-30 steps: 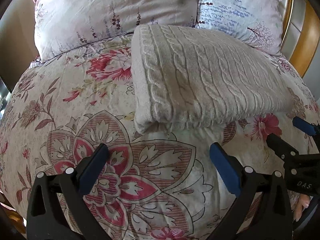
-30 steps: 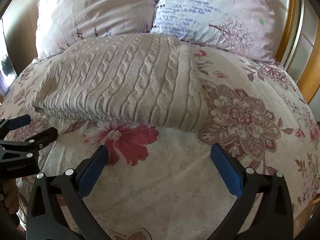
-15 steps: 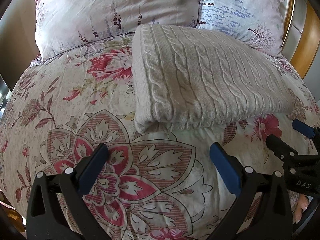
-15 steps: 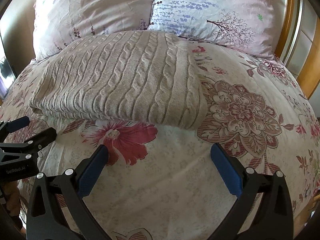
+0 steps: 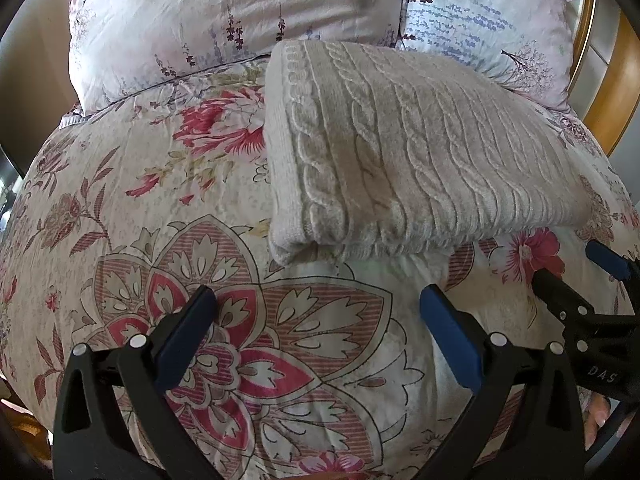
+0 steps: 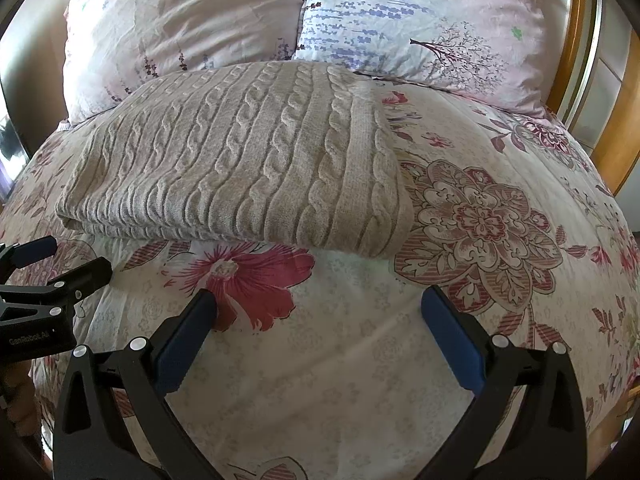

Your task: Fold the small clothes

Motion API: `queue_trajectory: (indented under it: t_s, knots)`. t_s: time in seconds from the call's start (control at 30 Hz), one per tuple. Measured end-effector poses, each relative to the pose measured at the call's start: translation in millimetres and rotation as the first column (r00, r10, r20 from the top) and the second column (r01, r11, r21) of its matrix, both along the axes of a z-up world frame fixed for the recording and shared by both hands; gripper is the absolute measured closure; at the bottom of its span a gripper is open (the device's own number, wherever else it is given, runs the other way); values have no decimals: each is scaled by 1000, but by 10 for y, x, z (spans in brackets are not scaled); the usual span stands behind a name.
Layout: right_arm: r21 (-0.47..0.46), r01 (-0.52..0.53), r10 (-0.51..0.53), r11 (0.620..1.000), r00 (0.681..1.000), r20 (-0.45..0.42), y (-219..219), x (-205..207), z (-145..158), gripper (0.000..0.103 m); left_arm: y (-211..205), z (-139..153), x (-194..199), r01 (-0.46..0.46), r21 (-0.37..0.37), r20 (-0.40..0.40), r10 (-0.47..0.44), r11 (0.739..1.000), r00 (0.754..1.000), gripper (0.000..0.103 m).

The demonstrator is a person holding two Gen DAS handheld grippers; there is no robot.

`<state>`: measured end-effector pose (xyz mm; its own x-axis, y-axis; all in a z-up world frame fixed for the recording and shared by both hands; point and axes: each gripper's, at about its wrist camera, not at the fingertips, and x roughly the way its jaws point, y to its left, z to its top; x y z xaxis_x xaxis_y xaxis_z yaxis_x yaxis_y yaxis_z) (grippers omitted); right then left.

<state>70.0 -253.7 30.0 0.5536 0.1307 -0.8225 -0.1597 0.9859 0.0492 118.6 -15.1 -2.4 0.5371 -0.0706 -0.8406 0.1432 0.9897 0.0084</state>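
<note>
A cream cable-knit sweater (image 5: 404, 152) lies folded into a flat rectangle on the floral bedspread (image 5: 160, 208), just in front of the pillows; it also shows in the right wrist view (image 6: 248, 160). My left gripper (image 5: 318, 316) is open and empty, a short way in front of the sweater's near left corner. My right gripper (image 6: 318, 316) is open and empty, in front of the sweater's near right part. Each gripper shows at the edge of the other's view: the right one (image 5: 576, 280), the left one (image 6: 60, 264).
Two floral pillows (image 6: 180, 28) (image 6: 432, 24) lean at the head of the bed behind the sweater. A wooden headboard (image 6: 616, 120) curves along the right. The bedspread (image 6: 480, 216) spreads to both sides of the sweater.
Both grippers have drifted slightly, so the sweater sits a little lower and nearer in the views. The sweater has not moved and both grippers stay open.
</note>
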Motion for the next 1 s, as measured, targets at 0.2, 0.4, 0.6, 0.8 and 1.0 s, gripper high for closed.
queue_trajectory:
  t_s: [0.2, 0.4, 0.6, 0.8, 1.0]
  knots:
    - [0, 9, -9, 1000, 1000, 2, 5, 2, -1, 1, 3, -8, -9, -5, -1, 9, 5, 1000, 1000, 2]
    - [0, 6, -6, 1000, 1000, 1, 0, 6, -1, 1, 0, -7, -13, -5, -1, 10, 5, 1000, 1000, 2]
    - [-1, 12, -12, 1000, 1000, -1, -5, 12, 0, 1, -2, -5, -14, -6, -1, 9, 6, 1000, 1000, 2]
    - [-1, 15, -15, 1000, 1000, -1, -1, 7, 1, 1, -2, -4, -14, -6, -1, 10, 6, 1000, 1000, 2]
    - [-1, 15, -15, 1000, 1000, -1, -1, 8, 0, 1, -3, -6, -16, -6, -1, 9, 6, 1000, 1000, 2]
